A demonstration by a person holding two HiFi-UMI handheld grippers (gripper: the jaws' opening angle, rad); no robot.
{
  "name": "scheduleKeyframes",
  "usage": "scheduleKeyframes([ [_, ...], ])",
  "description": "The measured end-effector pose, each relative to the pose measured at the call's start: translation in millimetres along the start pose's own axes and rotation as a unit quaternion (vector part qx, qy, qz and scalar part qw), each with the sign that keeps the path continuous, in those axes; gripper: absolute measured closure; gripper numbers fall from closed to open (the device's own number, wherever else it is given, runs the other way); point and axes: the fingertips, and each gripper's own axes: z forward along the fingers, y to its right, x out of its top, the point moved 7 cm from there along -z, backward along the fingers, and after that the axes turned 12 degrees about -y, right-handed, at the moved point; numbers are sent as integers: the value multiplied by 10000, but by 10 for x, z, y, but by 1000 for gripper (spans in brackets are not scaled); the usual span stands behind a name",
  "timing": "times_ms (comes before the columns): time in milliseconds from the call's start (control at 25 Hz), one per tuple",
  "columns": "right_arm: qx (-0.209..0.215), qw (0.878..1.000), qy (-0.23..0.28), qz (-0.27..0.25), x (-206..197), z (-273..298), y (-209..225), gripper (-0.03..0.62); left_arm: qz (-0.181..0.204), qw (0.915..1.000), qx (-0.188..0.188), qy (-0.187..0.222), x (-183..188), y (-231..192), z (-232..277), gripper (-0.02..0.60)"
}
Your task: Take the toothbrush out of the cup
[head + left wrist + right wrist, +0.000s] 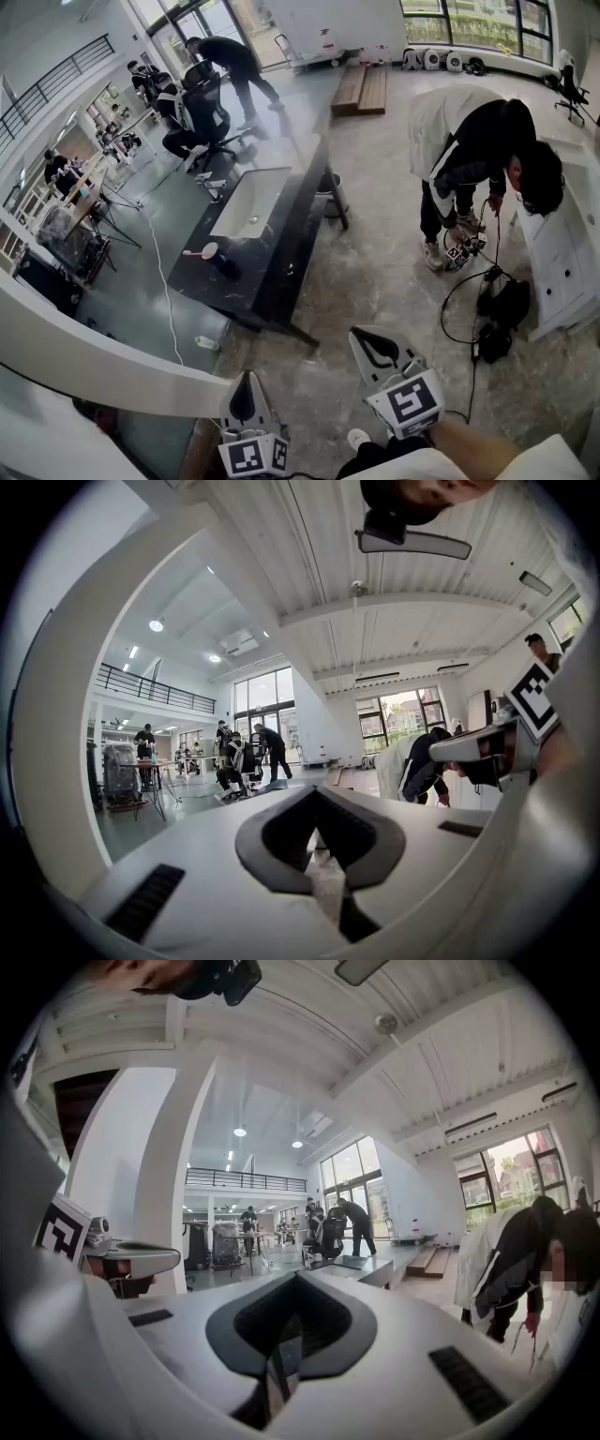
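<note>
On the near left end of a black counter (281,272) stands a small pale cup (211,250), and a pink toothbrush (193,254) sticks out of it to the left. A white sink (249,202) is set into the counter behind it. Both grippers hang low at the bottom of the head view, well short of the counter. My left gripper (247,380) (319,794) has its jaws together with nothing in them. Beside it, my right gripper (361,336) (298,1279) is also shut and empty. Each gripper view looks level across the hall.
A person (478,150) bends over cables and a black bag (506,305) on the floor at the right, next to a white cabinet (562,253). A white beam (94,352) crosses the lower left. A bucket (328,195) stands by the counter. More people and desks are at the far left.
</note>
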Motion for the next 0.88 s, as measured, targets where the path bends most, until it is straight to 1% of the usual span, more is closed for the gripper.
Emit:
scheduleKeyframes([
  [280, 76, 10000, -20, 13, -21, 12, 187, 591, 16, 10000, 79, -39, 51, 150, 89, 565],
  [480, 148, 9999, 24, -29, -8, 7, 329, 591, 44, 9999, 166, 9, 104, 274, 138, 565],
  [600, 118, 9999, 47, -80, -43, 40, 448, 591, 16, 9998, 184, -2, 85, 331, 207, 565],
  [680, 51, 9999, 77, -84, -81, 92, 534, 591, -19, 9998, 182, -21, 66, 332, 283, 565],
  [880, -16, 10000, -43, -77, -9, 322, 711, 591, -90, 9998, 185, 50, 81, 247, 623, 565],
])
